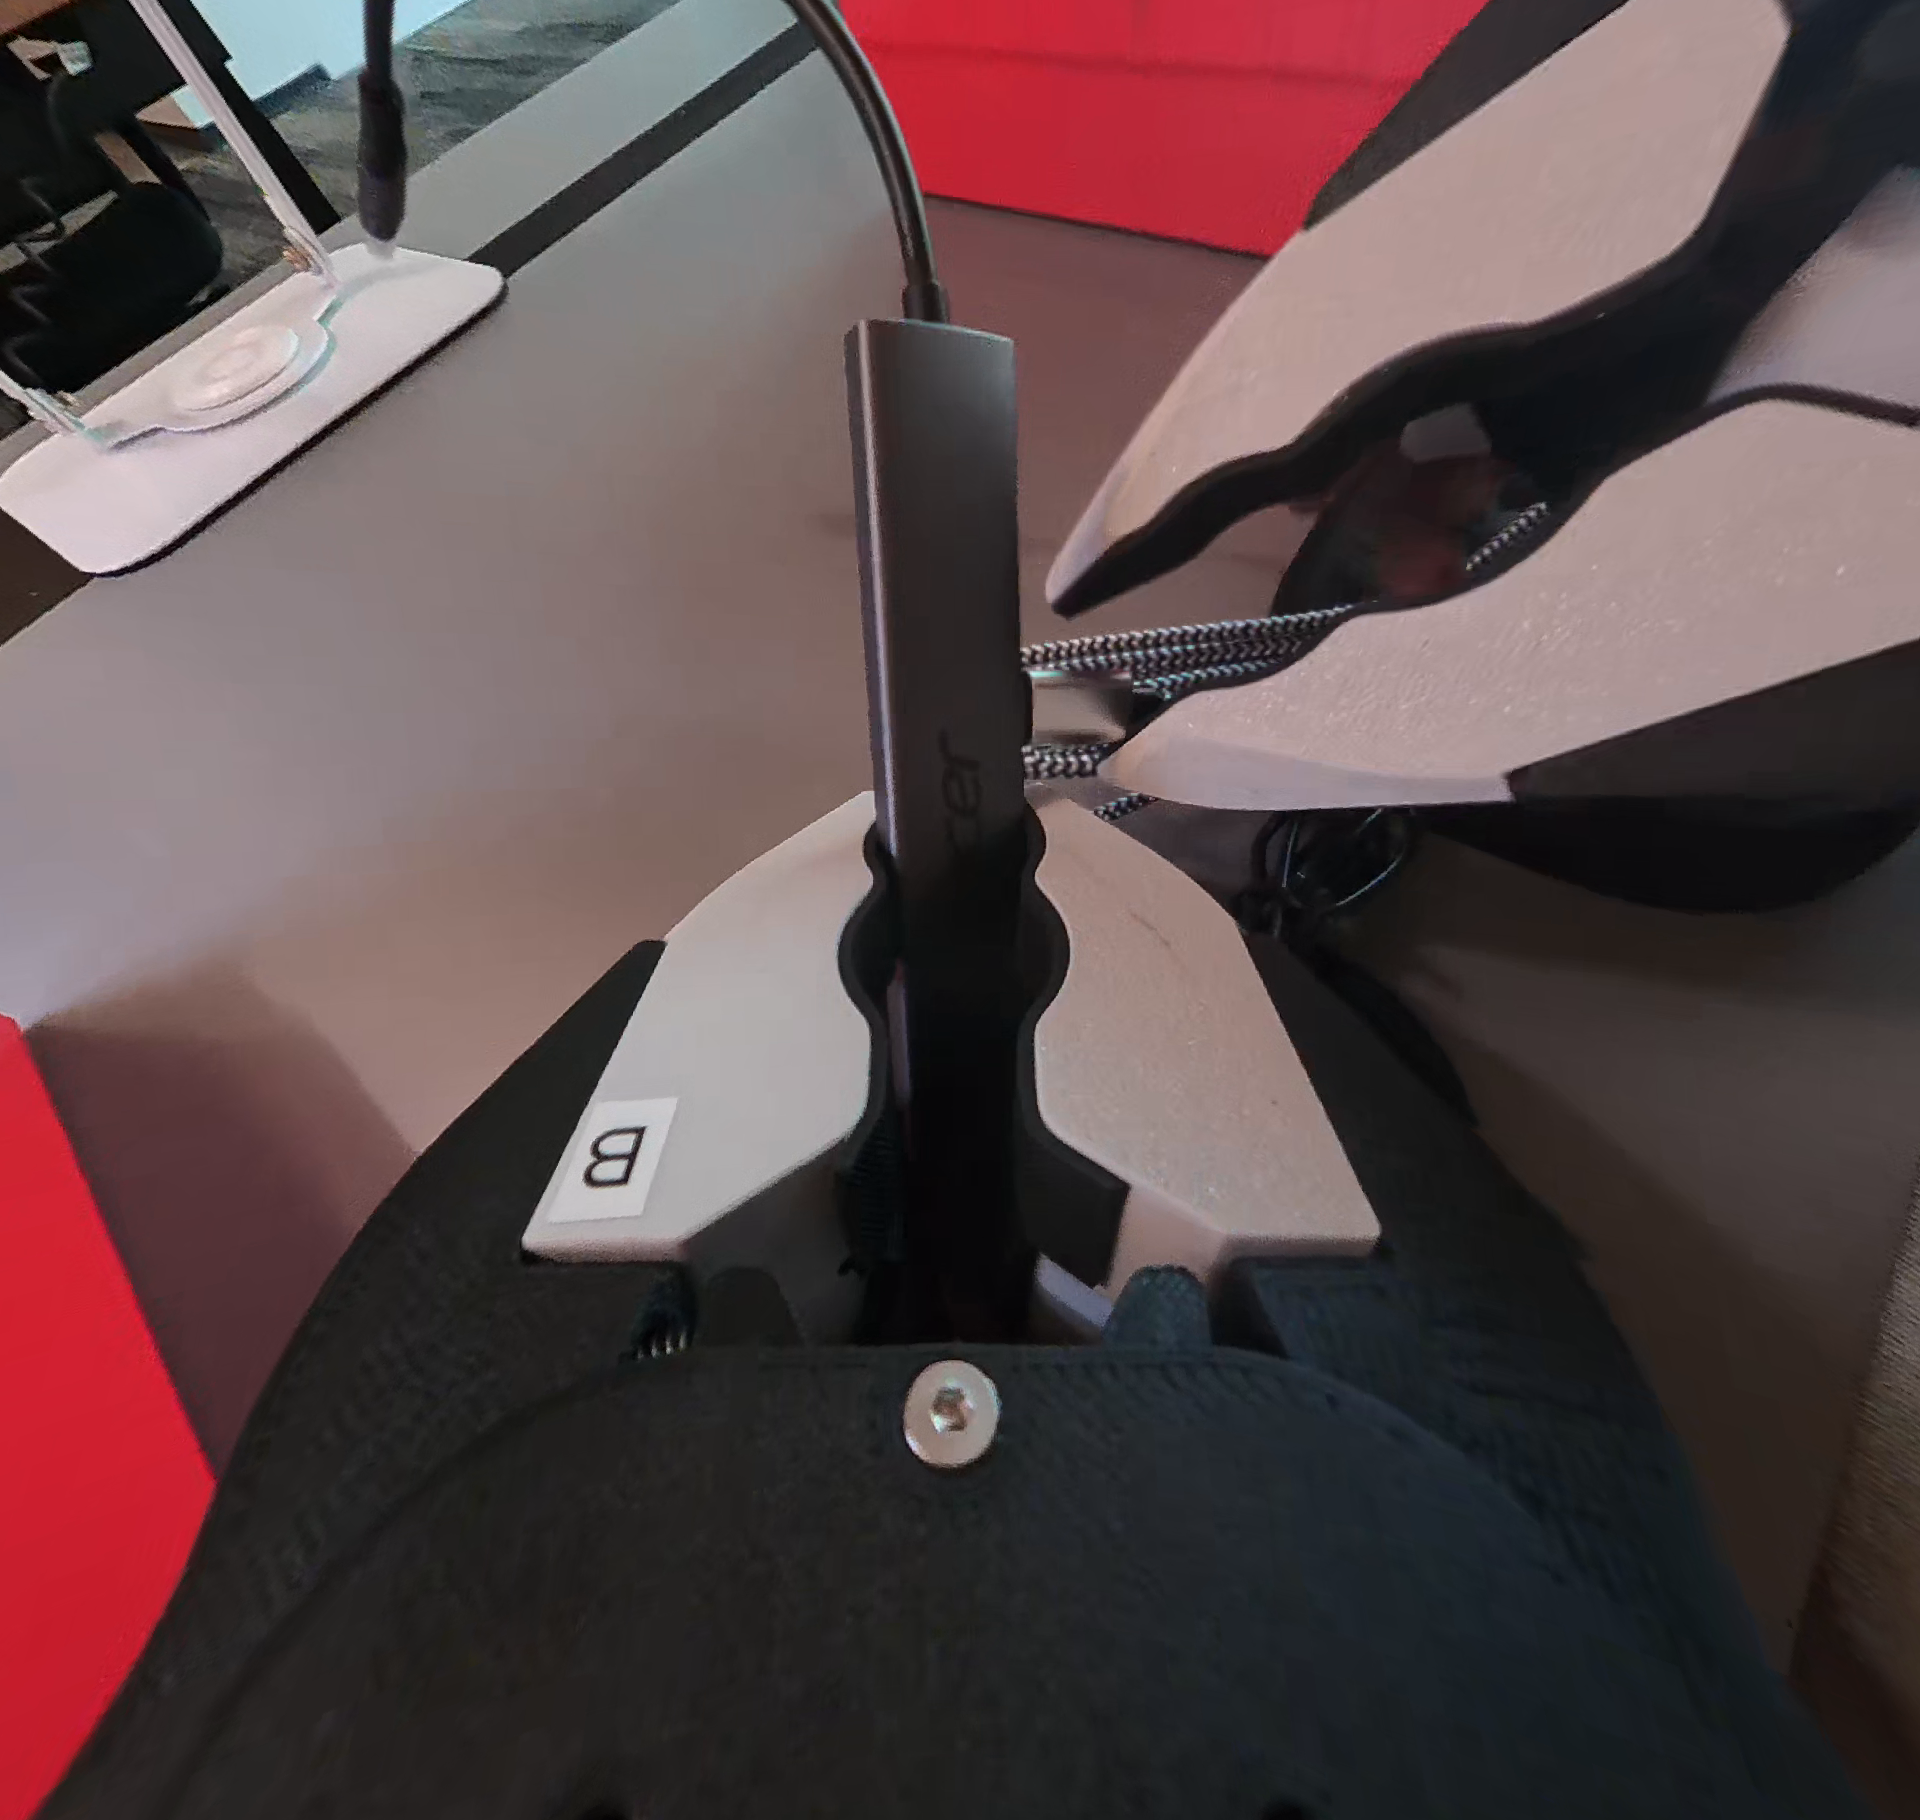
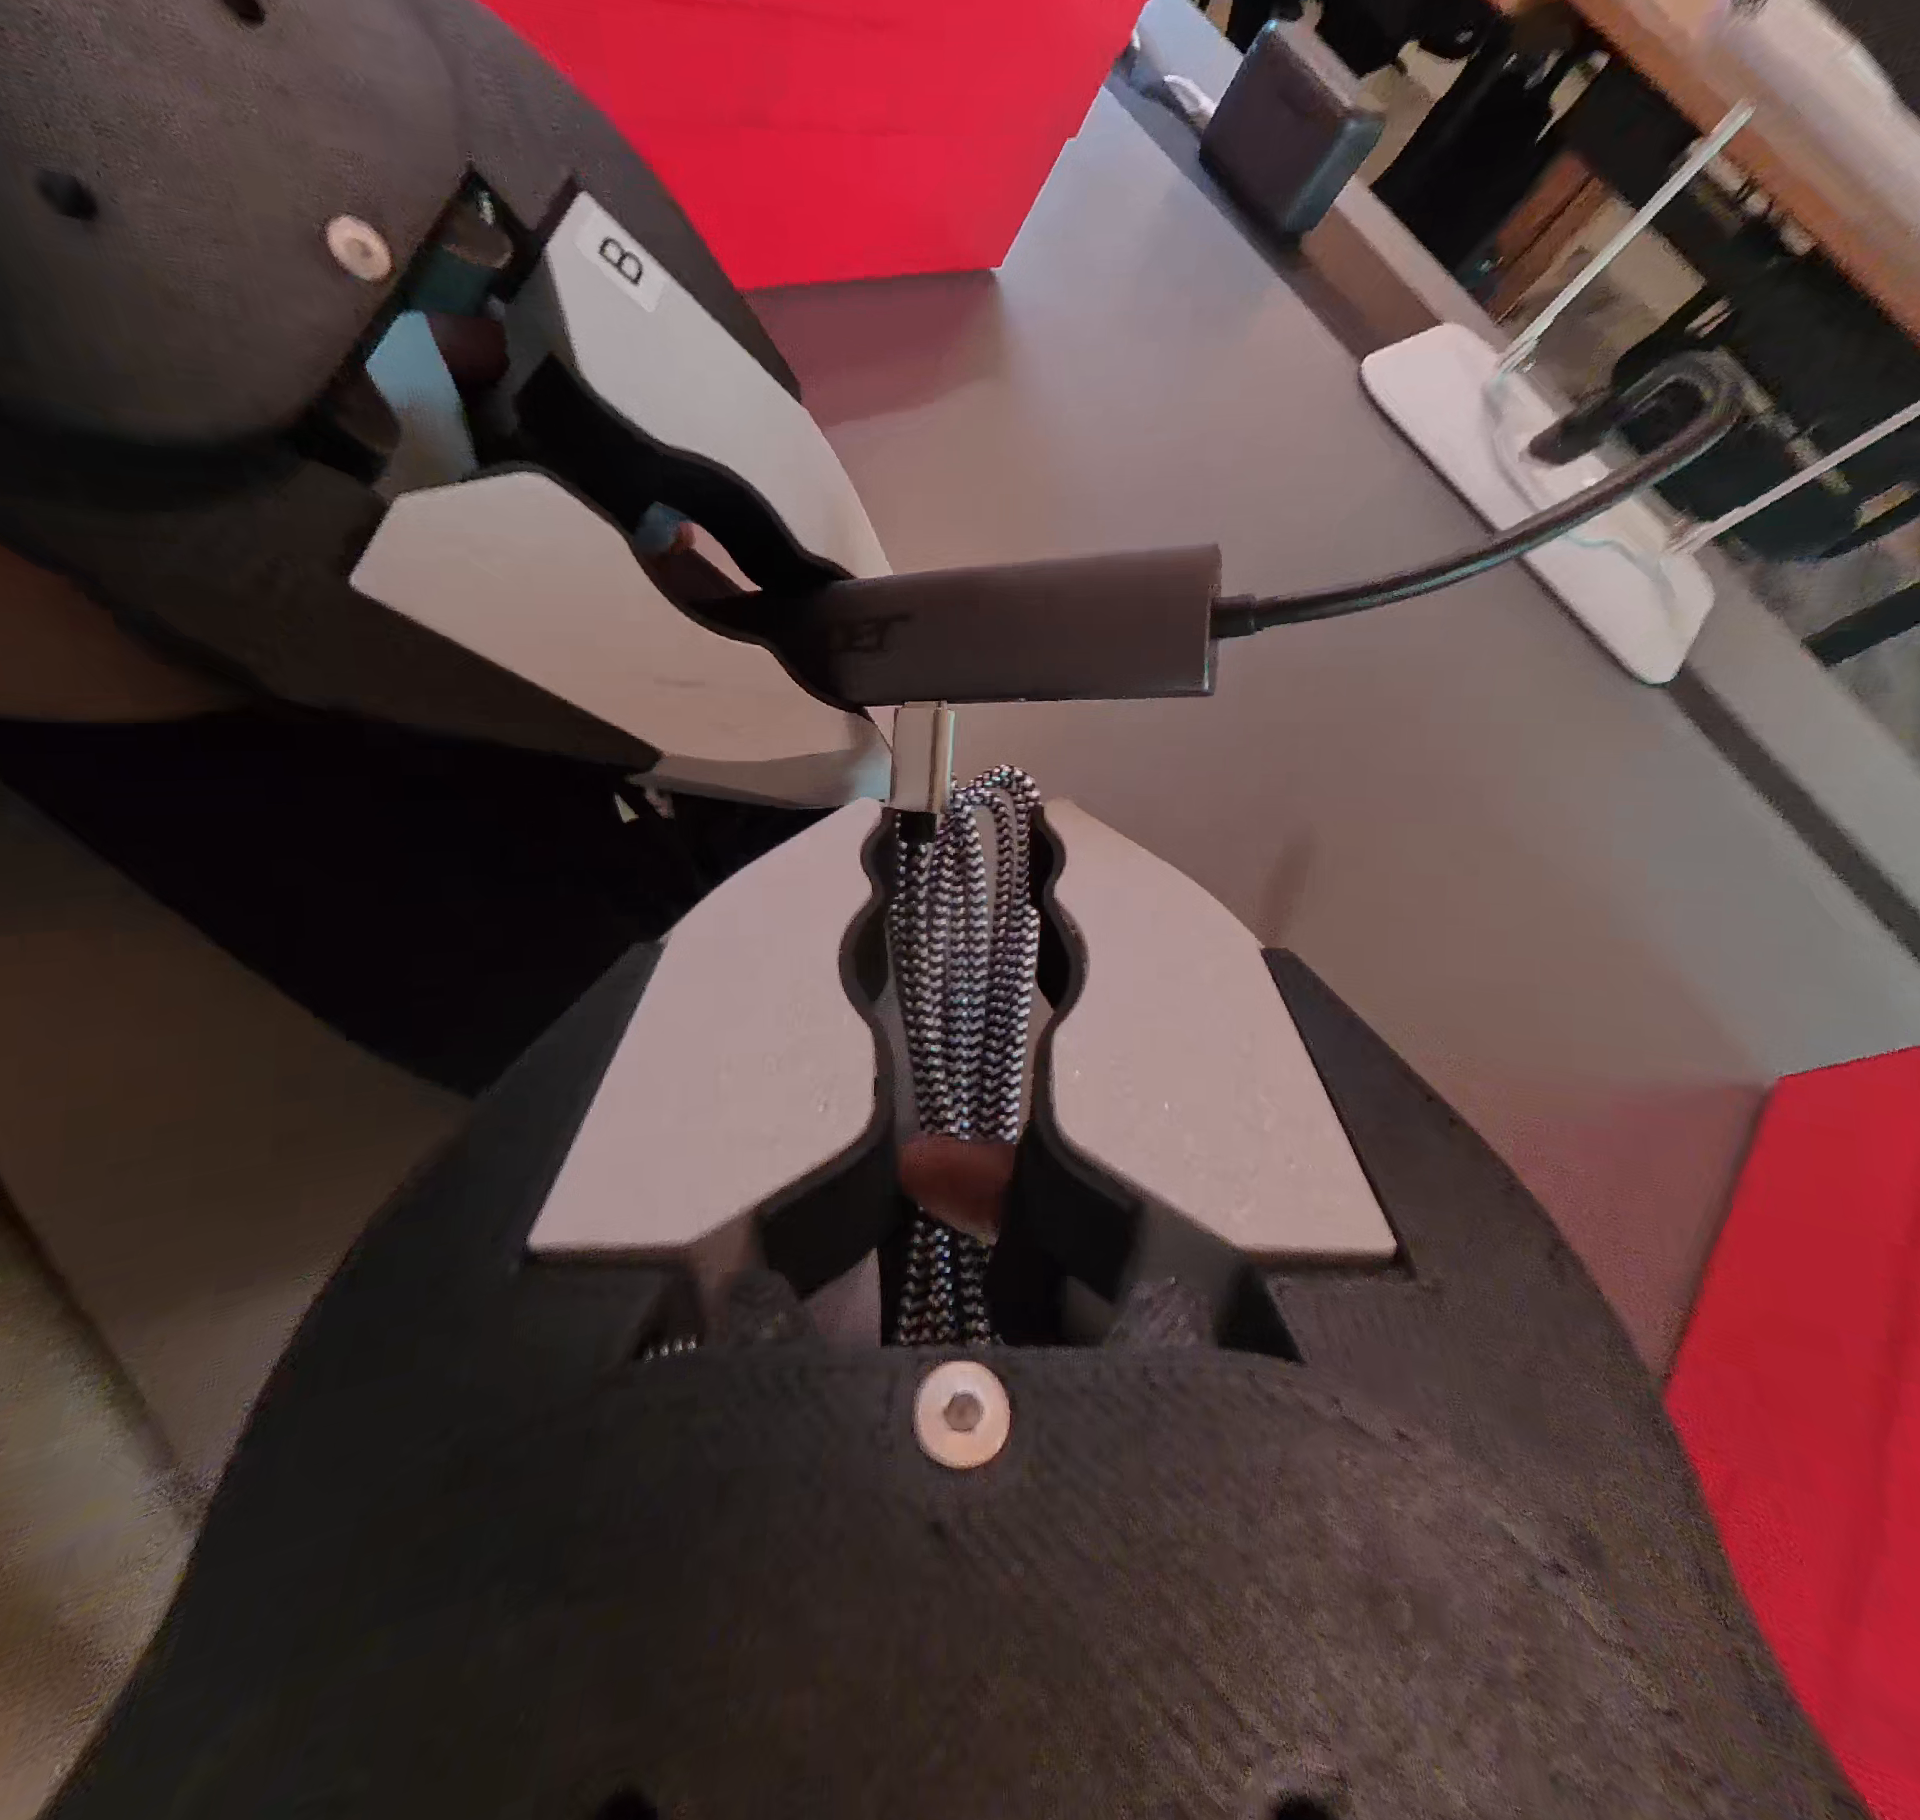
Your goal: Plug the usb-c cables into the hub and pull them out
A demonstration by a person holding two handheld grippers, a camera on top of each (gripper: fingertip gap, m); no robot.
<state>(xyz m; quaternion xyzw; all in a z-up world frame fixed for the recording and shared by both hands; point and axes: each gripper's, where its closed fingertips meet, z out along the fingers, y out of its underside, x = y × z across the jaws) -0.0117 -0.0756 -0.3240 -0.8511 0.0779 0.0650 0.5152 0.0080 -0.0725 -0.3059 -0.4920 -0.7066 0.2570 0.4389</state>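
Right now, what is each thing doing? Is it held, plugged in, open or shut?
Left tongs: shut on the hub.
Right tongs: shut on the braided cable bundle.
Hub: held above the table, one silver plug meets its side.
Silver plug: at a hub port; depth unclear.
Braided cable bundle: folded, gripped.
Hub's black cord: attached, hanging free.
Red bin: resting on table.

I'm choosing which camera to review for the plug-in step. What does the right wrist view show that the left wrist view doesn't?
Only the right wrist view: the silver plug meeting the hub's side, and a dark box behind. Only the left: the hub's narrow edge, seen lengthwise. Both: the left hand-held gripper shut on the hub, the right hand-held gripper shut on the braided cable, and the red bin.
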